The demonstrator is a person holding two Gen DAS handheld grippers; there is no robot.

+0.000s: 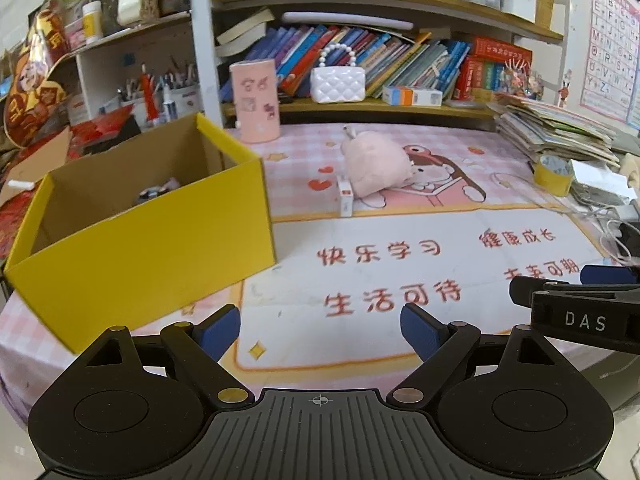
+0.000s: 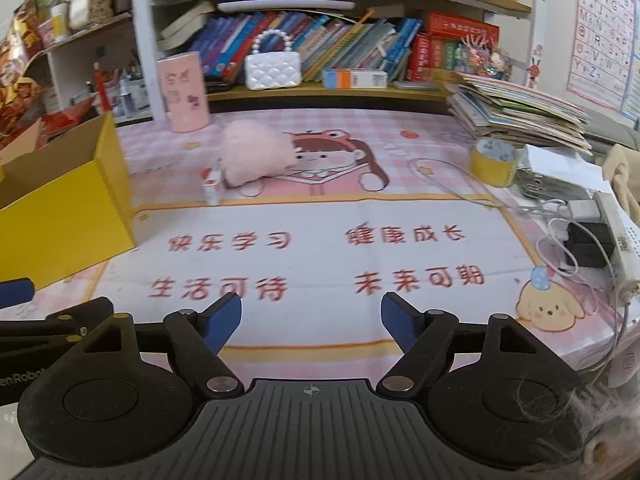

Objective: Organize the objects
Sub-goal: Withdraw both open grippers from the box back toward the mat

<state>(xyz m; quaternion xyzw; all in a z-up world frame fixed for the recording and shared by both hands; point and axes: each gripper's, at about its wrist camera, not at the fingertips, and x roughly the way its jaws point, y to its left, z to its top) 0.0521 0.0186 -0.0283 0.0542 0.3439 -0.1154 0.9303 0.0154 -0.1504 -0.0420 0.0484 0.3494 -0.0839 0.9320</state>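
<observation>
The left gripper [image 1: 320, 330] hangs low over the near part of the worktop [image 1: 360, 344], which is covered by a pink checked cartoon-print mat, its blue-padded jaws spread wide with nothing between them. The right gripper [image 2: 311, 322] is level with it on its right, jaws also apart and empty.

An open yellow cardboard box [image 1: 160, 248] with a brown inside stands on the left of the mat, with a few small items lying at its bottom. Beyond the box's far right corner lies a fluffy pink plush toy [image 1: 378, 164], with a small white upright carton [image 1: 345, 200] just beside it. A pink cylindrical holder [image 1: 256, 100] stands further back near the bookshelf. To the right, a roll of yellow tape [image 1: 554, 174] sits by a leaning stack of booklets [image 1: 560, 132], near loose white cables [image 2: 560, 236].
</observation>
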